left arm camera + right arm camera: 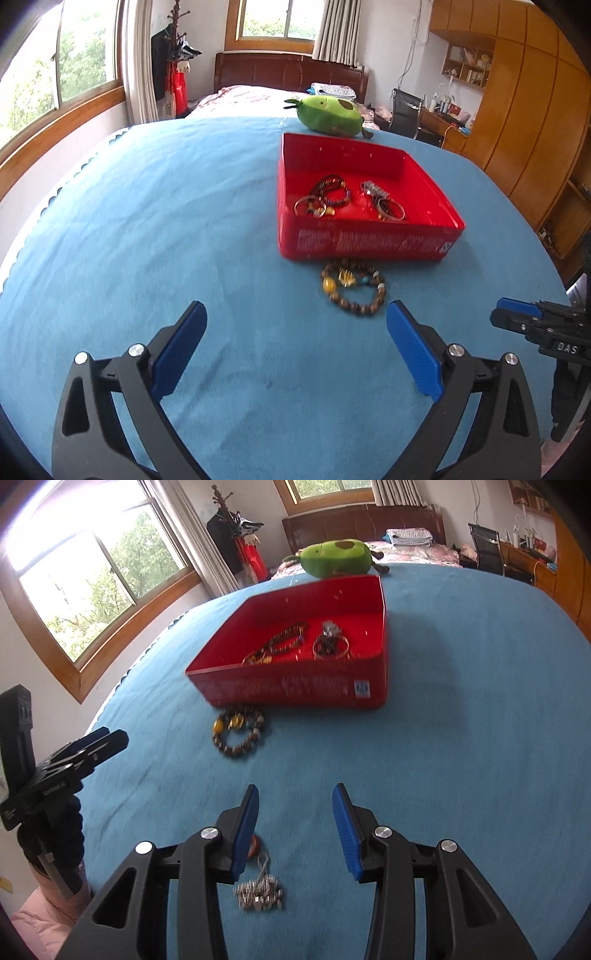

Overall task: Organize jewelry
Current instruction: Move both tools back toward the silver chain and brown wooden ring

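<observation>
With both the left gripper (295,314) and the right gripper (295,797) spread wide and empty, the loose brown wooden-bead bracelet (352,288) lies just before the red box's (369,243) near wall on the blue-clothed table (184,221), probably light, limp and roll-prone, best pinched across one bead strand.

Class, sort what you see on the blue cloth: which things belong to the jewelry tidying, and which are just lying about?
Belongs to the job:
red rectangular tin tray
brown beaded bracelet
silver chain necklace
bangles and bead strings in the tray

Just lying about:
green avocado plush toy
</observation>
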`<state>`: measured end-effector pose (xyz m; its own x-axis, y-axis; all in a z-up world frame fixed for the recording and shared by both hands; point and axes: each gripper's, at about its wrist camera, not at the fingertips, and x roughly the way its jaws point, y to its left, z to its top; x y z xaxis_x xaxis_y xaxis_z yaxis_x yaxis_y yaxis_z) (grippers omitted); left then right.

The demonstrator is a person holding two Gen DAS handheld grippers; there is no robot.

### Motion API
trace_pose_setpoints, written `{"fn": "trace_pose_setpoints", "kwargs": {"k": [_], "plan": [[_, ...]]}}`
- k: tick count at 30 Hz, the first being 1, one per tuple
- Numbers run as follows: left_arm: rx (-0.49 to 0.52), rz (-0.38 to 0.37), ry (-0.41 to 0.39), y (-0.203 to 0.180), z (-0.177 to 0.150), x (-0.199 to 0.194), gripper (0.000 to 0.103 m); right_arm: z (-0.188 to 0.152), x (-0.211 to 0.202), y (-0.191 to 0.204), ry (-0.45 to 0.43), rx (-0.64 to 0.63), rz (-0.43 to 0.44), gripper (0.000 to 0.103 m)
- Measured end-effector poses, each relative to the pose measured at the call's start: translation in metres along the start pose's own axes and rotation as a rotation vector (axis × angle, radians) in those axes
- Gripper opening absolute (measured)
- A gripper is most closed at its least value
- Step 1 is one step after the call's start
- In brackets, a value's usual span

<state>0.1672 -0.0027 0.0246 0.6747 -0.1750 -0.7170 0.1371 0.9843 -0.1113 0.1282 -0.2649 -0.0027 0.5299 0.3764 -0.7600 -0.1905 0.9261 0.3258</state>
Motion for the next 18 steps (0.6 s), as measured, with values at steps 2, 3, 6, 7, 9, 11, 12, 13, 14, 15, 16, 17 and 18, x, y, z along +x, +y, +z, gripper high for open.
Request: {"fn": "trace_pose_setpoints", "kwargs": {"k": [2,3,6,7,9,11,12,13,14,15,16,17,18], "plan": [[-0.007,0.008,0.006,0.001,-0.011,0.002,0.097,-0.008,-0.001,-0.001,0.006,0.005,0.002,0.046],[-0.009,0.012,0.009,0.001,-0.015,0.003,0.097,-0.016,0.000,-0.001,0.013,0.009,0.004,0.047],[-0.015,0.029,0.028,0.002,-0.030,0.008,0.097,-0.031,0.002,-0.001,0.032,0.015,0.008,0.049],[-0.018,0.035,0.038,0.002,-0.036,0.009,0.097,-0.037,0.003,-0.001,0.040,0.018,0.013,0.051],[-0.023,0.041,0.049,0.004,-0.045,0.012,0.097,-0.047,0.003,-0.001,0.049,0.026,0.018,0.061],[-0.027,0.046,0.060,0.005,-0.055,0.013,0.097,-0.058,0.003,0.001,0.048,0.034,0.020,0.071],[-0.028,0.048,0.065,0.005,-0.059,0.014,0.097,-0.061,0.004,0.002,0.050,0.034,0.022,0.071],[-0.034,0.054,0.068,0.005,-0.065,0.014,0.097,-0.065,0.005,0.004,0.052,0.034,0.027,0.071],[-0.037,0.056,0.070,0.006,-0.068,0.014,0.097,-0.070,0.006,0.005,0.056,0.037,0.036,0.071],[-0.038,0.057,0.076,0.006,-0.072,0.014,0.097,-0.072,0.007,0.006,0.059,0.041,0.042,0.071],[-0.037,0.058,0.083,0.006,-0.075,0.014,0.097,-0.075,0.008,0.007,0.064,0.044,0.048,0.071],[-0.036,0.057,0.092,0.006,-0.078,0.015,0.097,-0.076,0.009,0.008,0.066,0.043,0.048,0.071],[-0.036,0.056,0.097,0.005,-0.081,0.014,0.097,-0.080,0.011,0.011,0.069,0.036,0.044,0.071]]}}
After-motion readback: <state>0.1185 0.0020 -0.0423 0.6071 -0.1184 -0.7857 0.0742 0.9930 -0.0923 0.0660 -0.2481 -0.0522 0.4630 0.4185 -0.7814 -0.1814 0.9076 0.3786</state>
